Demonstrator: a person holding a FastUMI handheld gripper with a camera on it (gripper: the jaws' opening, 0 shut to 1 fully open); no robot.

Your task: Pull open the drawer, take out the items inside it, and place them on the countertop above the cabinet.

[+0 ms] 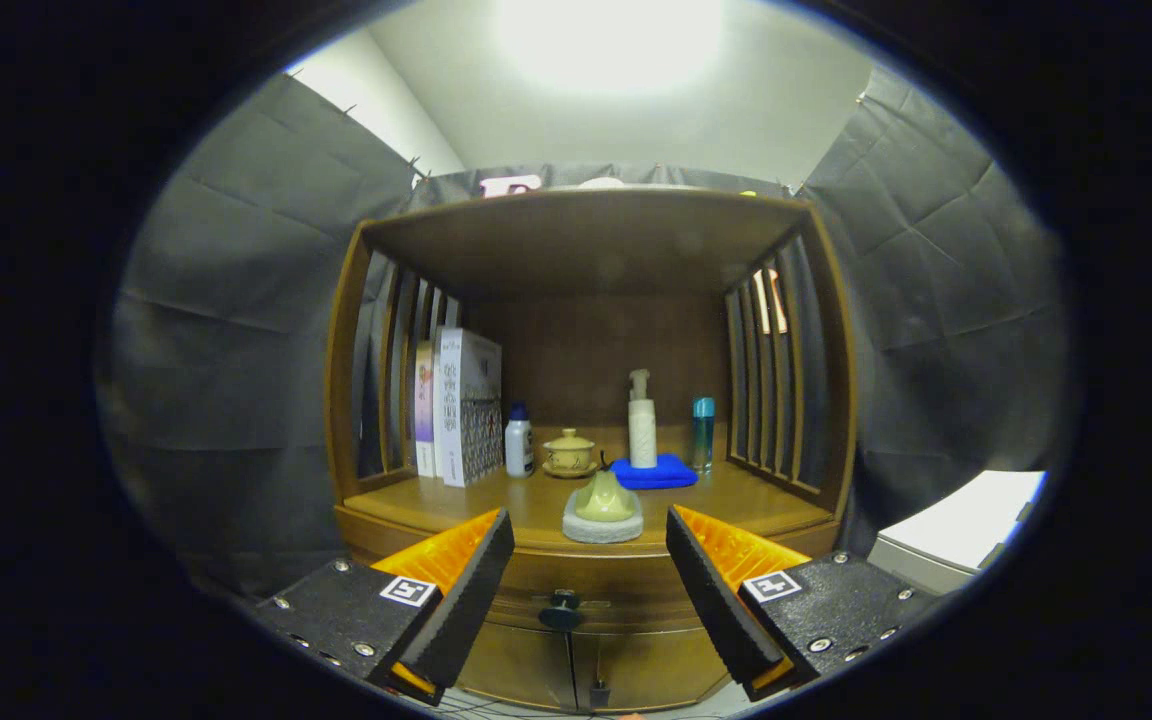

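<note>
A wooden cabinet stands ahead of me, with its countertop (756, 505) under an open shelf hutch. Just below the counter edge runs the drawer front (586, 585), shut, with a dark round knob (562, 609) at its middle. My gripper (590, 545) is open, fingers spread wide, a short way in front of the cabinet. The knob lies between the fingers and a little below their tips, untouched. What is inside the drawer is hidden.
On the countertop: upright books (464, 405), a small white bottle (519, 440), a lidded yellow cup (569, 452), a pump bottle (642, 420) on a blue cloth (654, 472), a teal bottle (703, 433), a pale green piece on a grey pad (603, 512). Two lower doors (576, 670). A white surface (966, 530) sits right.
</note>
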